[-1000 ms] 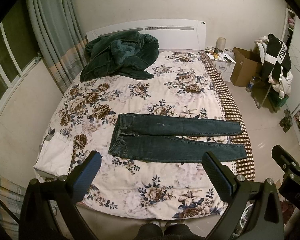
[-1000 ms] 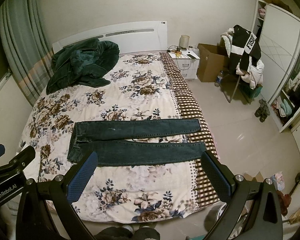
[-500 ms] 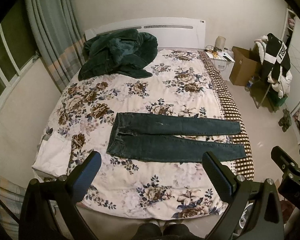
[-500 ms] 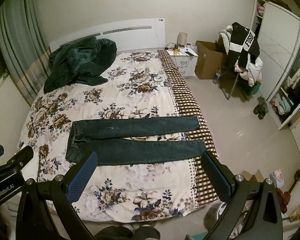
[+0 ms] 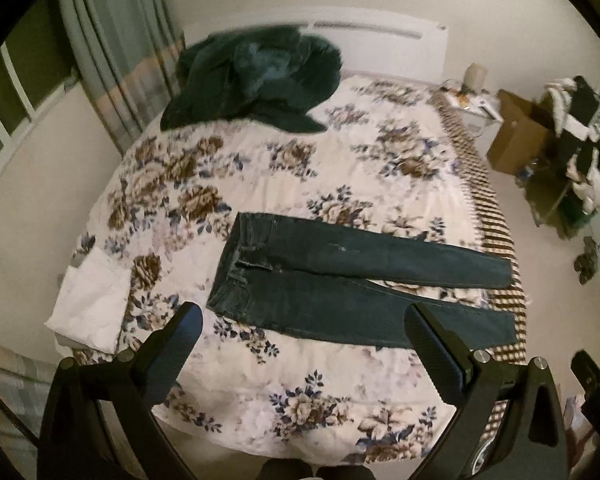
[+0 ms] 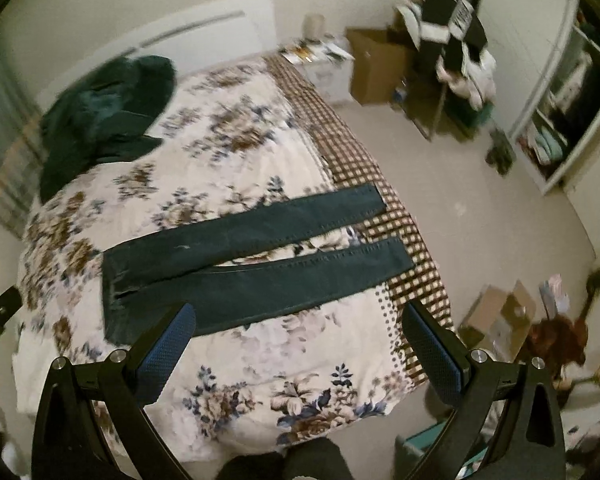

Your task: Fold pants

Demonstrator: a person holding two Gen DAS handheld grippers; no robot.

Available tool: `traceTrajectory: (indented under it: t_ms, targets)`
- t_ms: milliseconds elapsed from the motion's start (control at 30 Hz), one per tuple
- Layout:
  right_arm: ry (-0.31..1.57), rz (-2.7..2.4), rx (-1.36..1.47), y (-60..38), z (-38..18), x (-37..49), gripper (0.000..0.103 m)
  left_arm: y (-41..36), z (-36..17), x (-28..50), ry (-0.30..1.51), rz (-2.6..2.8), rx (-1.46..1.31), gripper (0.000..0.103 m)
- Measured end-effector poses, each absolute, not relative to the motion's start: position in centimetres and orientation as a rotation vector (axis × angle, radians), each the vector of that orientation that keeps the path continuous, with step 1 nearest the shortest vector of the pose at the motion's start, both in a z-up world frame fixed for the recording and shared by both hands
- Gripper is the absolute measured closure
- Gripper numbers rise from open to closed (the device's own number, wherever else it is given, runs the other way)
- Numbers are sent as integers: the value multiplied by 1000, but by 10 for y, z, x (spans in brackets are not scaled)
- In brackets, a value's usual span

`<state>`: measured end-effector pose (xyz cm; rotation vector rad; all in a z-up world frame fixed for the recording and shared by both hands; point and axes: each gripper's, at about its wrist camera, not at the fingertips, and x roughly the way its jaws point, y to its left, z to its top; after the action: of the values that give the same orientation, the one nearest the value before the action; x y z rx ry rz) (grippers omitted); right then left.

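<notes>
Dark blue jeans lie flat across the floral bedspread, waist to the left, both legs stretched right to the checked bed edge. They also show in the right wrist view. My left gripper is open and empty, above the near side of the bed, short of the near leg. My right gripper is open and empty, above the bed near the near leg's lower half. Neither touches the jeans.
A dark green coat is heaped by the white headboard. A white folded cloth lies at the bed's left edge. A cardboard box, a clothes-laden chair, a nightstand and a wardrobe stand to the right.
Both grippers have moved in closer to the bed and tilted. The right view has swung right and rolled, so the jeans now run diagonally. The jeans have not moved.
</notes>
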<state>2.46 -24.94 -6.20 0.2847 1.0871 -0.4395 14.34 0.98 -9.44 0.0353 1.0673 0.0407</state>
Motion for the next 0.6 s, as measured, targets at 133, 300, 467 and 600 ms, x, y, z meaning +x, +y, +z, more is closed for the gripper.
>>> traceTrajectory:
  t_ms: [133,300,467,600]
  targets:
    - [1180,-466,393,-285,-137,92,0,3,-156,212,1171,113,13,0]
    - [1273,-512,493,-332,-245,189,0,-11,-234,294,1303,207,-25,0]
    - [1376,-536,608,-377,-356,283,0,-19,-319,365,1426,302,-59,0]
    - [1424,-592,650,-414,-440,349,0,-22,-389,419,1505,335,-119,0]
